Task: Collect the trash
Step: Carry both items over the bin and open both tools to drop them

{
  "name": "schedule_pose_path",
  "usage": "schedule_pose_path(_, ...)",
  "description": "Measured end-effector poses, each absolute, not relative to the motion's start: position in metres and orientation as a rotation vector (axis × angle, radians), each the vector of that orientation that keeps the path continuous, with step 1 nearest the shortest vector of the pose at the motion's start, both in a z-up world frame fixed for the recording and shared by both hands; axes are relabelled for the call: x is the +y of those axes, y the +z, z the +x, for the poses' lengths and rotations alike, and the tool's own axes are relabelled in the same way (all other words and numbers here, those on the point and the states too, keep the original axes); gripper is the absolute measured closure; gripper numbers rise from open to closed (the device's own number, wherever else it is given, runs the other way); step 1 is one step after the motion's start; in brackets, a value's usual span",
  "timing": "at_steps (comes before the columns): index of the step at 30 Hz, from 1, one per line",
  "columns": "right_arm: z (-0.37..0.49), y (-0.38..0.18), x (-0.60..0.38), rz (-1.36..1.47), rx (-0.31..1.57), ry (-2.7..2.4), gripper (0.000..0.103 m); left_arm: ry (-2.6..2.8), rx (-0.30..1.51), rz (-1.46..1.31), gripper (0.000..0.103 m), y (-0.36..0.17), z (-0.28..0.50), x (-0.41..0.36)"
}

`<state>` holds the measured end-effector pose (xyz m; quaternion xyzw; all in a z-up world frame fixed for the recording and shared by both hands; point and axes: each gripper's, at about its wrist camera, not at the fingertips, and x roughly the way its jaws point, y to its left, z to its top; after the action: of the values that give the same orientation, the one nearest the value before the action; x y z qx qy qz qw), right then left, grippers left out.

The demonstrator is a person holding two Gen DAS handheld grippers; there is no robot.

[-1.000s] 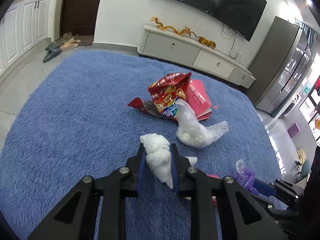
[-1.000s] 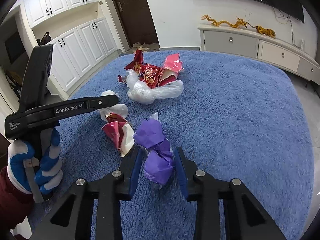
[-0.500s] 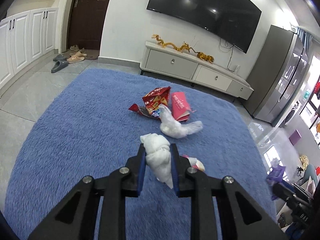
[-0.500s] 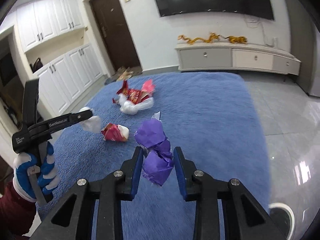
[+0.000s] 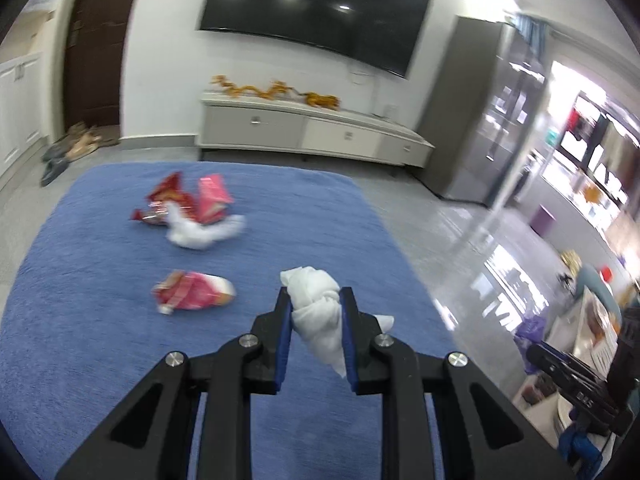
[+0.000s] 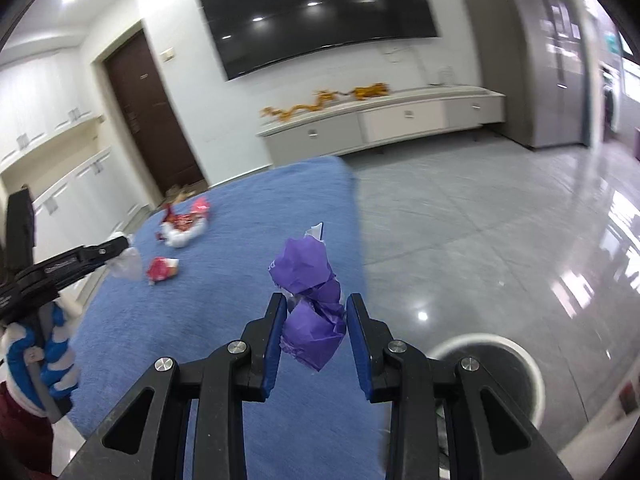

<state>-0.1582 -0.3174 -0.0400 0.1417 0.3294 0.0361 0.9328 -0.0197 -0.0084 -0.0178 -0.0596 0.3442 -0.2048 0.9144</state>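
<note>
Right now you are carrying two bits of trash up off the blue rug [image 5: 100, 340]. Your left gripper [image 5: 313, 312] is squeezed on a white tissue wad [image 5: 318, 316]. Your right gripper [image 6: 316, 322] is squeezed on a purple wrapper [image 6: 310, 300]. A round bin [image 6: 486, 364] with a white rim sits on the grey floor, just beside your right gripper. Next, I think, you hold the purple wrapper over the bin and let go. More wrappers [image 5: 188, 212] wait on the rug.
</note>
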Motion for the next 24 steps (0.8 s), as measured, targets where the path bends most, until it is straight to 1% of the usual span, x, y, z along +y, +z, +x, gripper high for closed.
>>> schedule_pose_path(7, -0.203, -0.060, -0.379, 0.367, 0.684, -0.094, 0.074, -0.591, 0.714, -0.005, 0.082, -0.009, -0.047, -0.093)
schedule_pose_path(14, -0.228, -0.087, -0.417, 0.422, 0.722, -0.208, 0.074, -0.743, 0.735, 0.100, 0.082, -0.016, -0.061, -0.176)
schedule_pose_path(19, -0.233, -0.109, -0.436, 0.455, 0.763, -0.251, 0.074, -0.832, 0.796, 0.172, 0.082, -0.037, -0.066, -0.241)
schedule_pose_path(24, -0.233, -0.132, -0.456, 0.504, 0.815, -0.271, 0.074, -0.883, 0.870, 0.221, 0.082, -0.065, -0.065, -0.289)
